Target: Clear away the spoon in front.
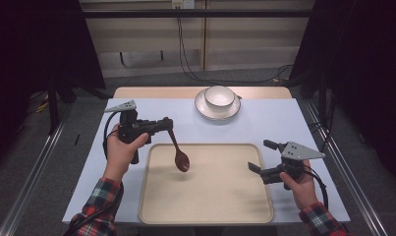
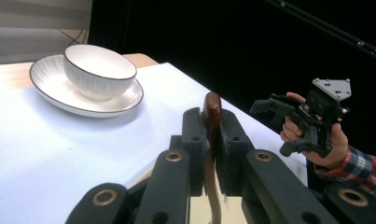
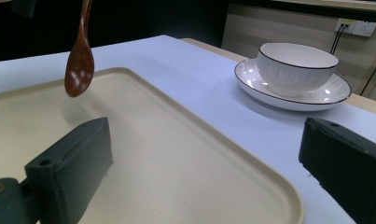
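Spoon (image 1: 179,151): I see it hanging bowl-down over the left part of the beige tray (image 1: 205,209), its handle pinched between the jaws of my left gripper (image 1: 167,124), just past the tray's far-left corner. Beyond the tray's far edge, a white bowl (image 1: 219,96) sits on a saucer (image 1: 202,108). At the tray's right edge, my right gripper (image 1: 259,156) hovers, jaws spread wide, holding nothing.

Table (image 1: 136,93) w/ pale blue cover; beige tray (image 1: 205,216) near edge, white saucer (image 1: 205,112) w/ bowl (image 1: 219,96) at far side.
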Tool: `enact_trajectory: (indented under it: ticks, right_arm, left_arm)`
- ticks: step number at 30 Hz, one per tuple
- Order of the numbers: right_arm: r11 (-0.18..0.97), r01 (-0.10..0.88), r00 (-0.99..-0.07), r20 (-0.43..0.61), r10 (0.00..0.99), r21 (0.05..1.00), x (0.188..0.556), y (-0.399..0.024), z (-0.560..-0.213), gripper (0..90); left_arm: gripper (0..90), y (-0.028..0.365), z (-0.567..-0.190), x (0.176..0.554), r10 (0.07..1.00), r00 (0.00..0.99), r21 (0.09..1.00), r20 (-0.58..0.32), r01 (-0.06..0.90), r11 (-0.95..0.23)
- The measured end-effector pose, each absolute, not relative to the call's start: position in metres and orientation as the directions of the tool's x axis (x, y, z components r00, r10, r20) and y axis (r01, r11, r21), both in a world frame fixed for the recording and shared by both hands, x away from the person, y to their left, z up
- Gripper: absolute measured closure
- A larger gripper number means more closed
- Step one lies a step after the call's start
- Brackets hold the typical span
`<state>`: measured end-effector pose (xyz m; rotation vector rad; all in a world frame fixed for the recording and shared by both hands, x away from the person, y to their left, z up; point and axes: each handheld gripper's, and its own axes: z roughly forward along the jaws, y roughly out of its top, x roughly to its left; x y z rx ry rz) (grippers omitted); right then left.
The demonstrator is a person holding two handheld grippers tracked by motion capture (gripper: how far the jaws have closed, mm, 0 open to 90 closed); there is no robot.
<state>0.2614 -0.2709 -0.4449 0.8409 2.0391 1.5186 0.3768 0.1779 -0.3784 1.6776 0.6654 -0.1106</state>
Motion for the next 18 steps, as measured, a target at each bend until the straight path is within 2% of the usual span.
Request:
enact_trajectory:
  ticks: [18]
  right_arm:
    - [0.209,0.204,-0.705,-0.005,0.71,0.956,0.262,-0.27,-0.446,2.4]
  left_arm:
    - [83.5,0.18,-0.389,0.368,0.352,0.828,0.869,-0.437,0.49,-0.074]
